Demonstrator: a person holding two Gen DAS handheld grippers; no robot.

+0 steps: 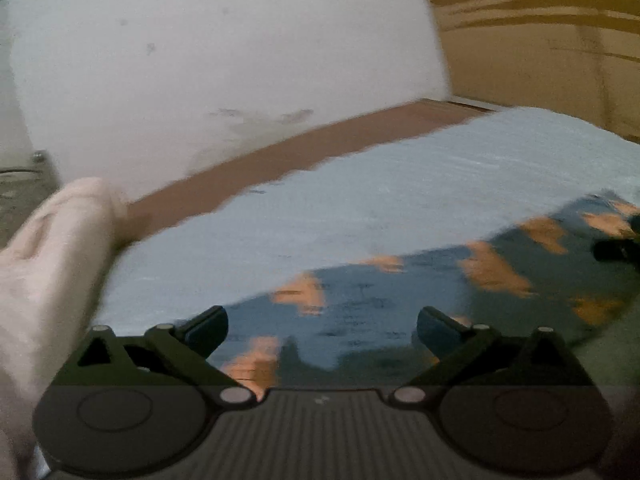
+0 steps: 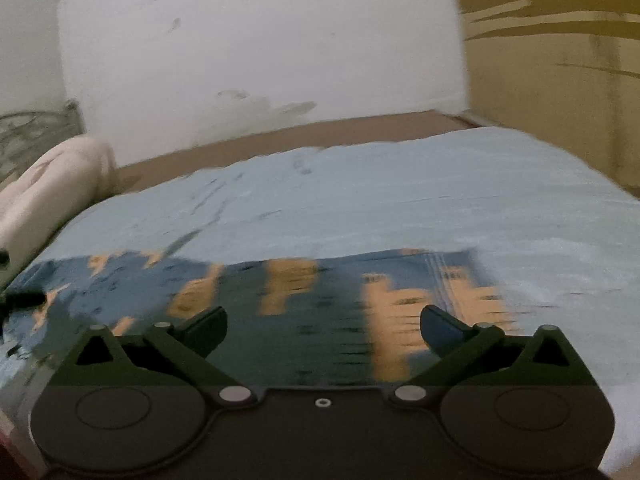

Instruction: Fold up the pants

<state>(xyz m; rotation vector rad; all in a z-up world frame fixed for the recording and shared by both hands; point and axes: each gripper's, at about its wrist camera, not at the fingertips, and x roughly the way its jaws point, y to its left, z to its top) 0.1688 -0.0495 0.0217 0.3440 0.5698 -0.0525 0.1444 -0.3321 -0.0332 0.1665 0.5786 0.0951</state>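
From the left wrist camera, the left gripper [image 1: 322, 330] has its jaws spread wide with nothing between the pads, hanging just above the pants [image 1: 460, 292], a dark blue garment with orange patches that lies flat on the pale blue bedsheet [image 1: 360, 200]. A cream pillow [image 1: 52, 248] sits at the left edge, against the white wall [image 1: 220, 60], and a brown bed frame [image 1: 280, 152] runs behind the sheet. The picture is blurred. From the right wrist camera, the right gripper [image 2: 323, 330] is likewise wide apart and empty, over the pants [image 2: 288, 300], which spread across the near part of the bedsheet [image 2: 400, 192]. The pillow [image 2: 56, 188] lies far left, with a yellowish wooden panel [image 2: 560, 80] at the right.
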